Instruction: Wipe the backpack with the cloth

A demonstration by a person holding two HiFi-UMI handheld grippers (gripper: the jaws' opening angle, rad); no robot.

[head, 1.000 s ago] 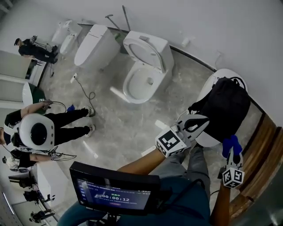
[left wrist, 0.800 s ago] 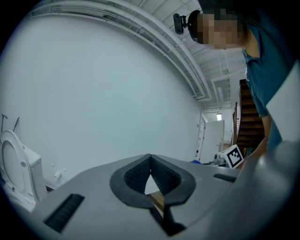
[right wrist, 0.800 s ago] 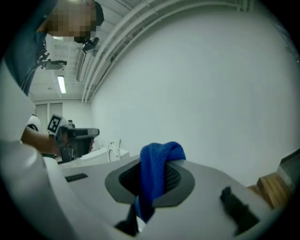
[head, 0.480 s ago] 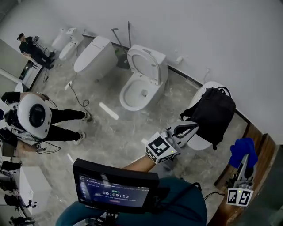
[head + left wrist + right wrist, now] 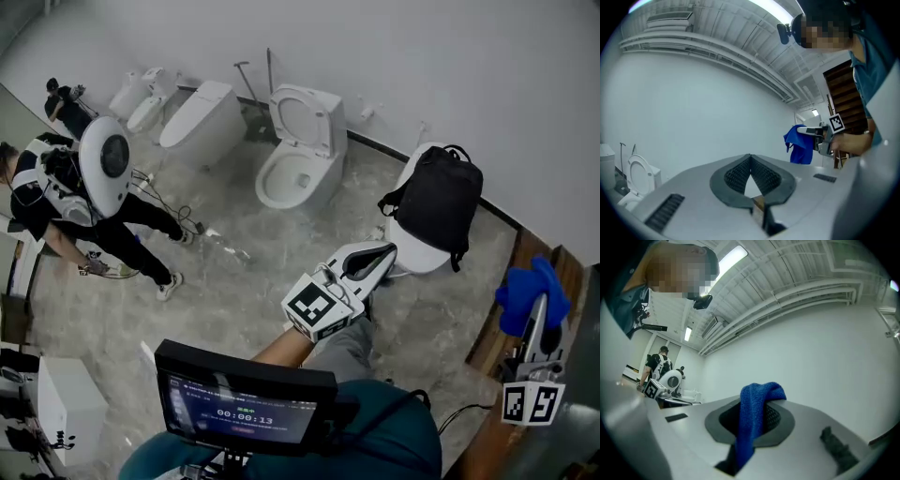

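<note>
Head view: black backpack (image 5: 441,202) upright on the lid of a closed toilet (image 5: 412,261), back against the white wall (image 5: 487,84), one strap looping out at the left side, another hanging at the lower right.

Left claw (image 5: 382,249) low and to the backpack's left, tips close to the toilet's front edge. Near the bag's lower left corner, not touching it. Left gripper view: jaws brought together at the tips, nothing held, only a small triangular gap behind the meeting pads.

Right claw (image 5: 541,314) well apart from the backpack, off to its right and raised over the wooden panelling (image 5: 497,333). Clamped on the blue cloth (image 5: 528,292). Right gripper view: cloth bunched over the tips and trailing down between the jaws toward the camera.

Room to move: wall tight behind the bag, nothing open there. Edge of the wooden panelling closing off the right side, just beyond the toilet. Grey marbled floor (image 5: 272,248) open to the left and front, between this toilet and an open toilet (image 5: 298,159) farther along the wall. Another person (image 5: 89,192) at far left, well clear of both claws. Screen (image 5: 246,403) at the bottom of the view, below the left arm.
</note>
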